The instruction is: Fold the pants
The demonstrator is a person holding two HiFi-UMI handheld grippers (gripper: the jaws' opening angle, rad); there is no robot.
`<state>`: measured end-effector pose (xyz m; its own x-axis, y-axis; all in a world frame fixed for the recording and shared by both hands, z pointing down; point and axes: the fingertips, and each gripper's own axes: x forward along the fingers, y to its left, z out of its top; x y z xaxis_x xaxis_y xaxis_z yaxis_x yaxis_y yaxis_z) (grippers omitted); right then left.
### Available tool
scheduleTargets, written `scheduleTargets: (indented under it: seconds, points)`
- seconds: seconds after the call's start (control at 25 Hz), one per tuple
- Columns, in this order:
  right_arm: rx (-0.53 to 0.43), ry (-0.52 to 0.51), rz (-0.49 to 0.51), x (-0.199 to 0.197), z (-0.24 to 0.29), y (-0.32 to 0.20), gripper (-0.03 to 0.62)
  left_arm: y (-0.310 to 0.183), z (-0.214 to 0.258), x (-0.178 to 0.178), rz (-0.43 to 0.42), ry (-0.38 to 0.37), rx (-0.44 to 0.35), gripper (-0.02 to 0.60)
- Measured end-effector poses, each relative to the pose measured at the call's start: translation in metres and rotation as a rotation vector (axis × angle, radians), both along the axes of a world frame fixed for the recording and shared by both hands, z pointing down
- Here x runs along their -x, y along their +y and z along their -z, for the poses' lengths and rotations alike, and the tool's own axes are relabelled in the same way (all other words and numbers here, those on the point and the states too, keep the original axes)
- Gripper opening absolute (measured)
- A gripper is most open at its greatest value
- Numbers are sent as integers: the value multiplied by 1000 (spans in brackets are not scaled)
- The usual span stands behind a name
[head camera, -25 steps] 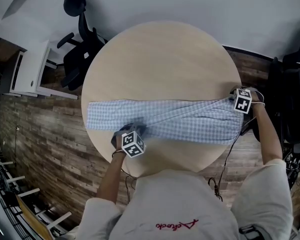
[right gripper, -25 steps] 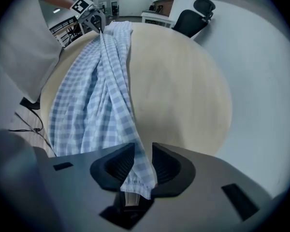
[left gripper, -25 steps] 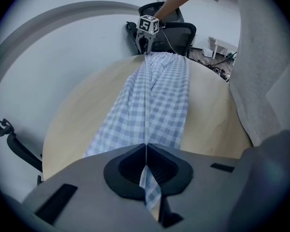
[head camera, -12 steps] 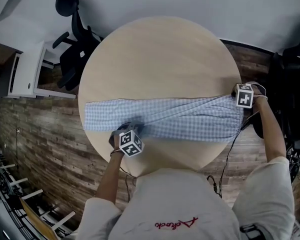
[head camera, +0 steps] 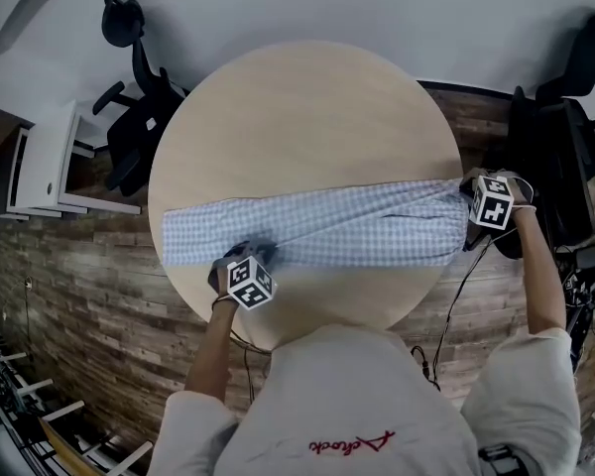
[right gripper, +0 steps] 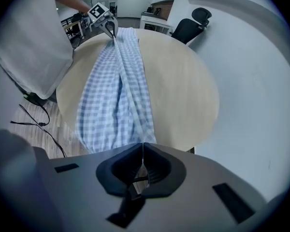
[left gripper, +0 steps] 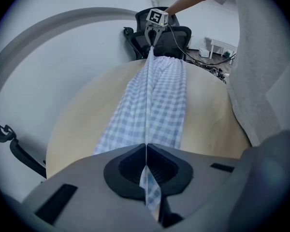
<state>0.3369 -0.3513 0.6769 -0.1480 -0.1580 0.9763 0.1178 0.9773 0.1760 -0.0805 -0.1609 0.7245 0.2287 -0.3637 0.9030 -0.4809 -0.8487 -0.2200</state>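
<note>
Pants [head camera: 337, 228] taut between left gripper [head camera: 242, 258] and right gripper [head camera: 473, 208], each pinching an end; next, probably bring one end over.

The head camera looks steeply down on the round bench [head camera: 307, 117], while each tongs camera sits low and close behind its own jaws, the left looking along the pants [left gripper: 154, 100] to the right tongs [left gripper: 151, 42], the right looking back to the left tongs [right gripper: 111, 32], all three sharing the bench top.
</note>
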Motion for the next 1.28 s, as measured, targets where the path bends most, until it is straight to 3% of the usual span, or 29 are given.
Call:
scheduleTargets:
  seconds: [0.68, 1.28]
  points:
    - [12, -6, -138, -37, -34, 163, 34, 59, 0, 2, -79, -18, -13, 35]
    - [147, -51, -194, -25, -93, 224, 41, 88, -18, -8, 3, -13, 28, 38]
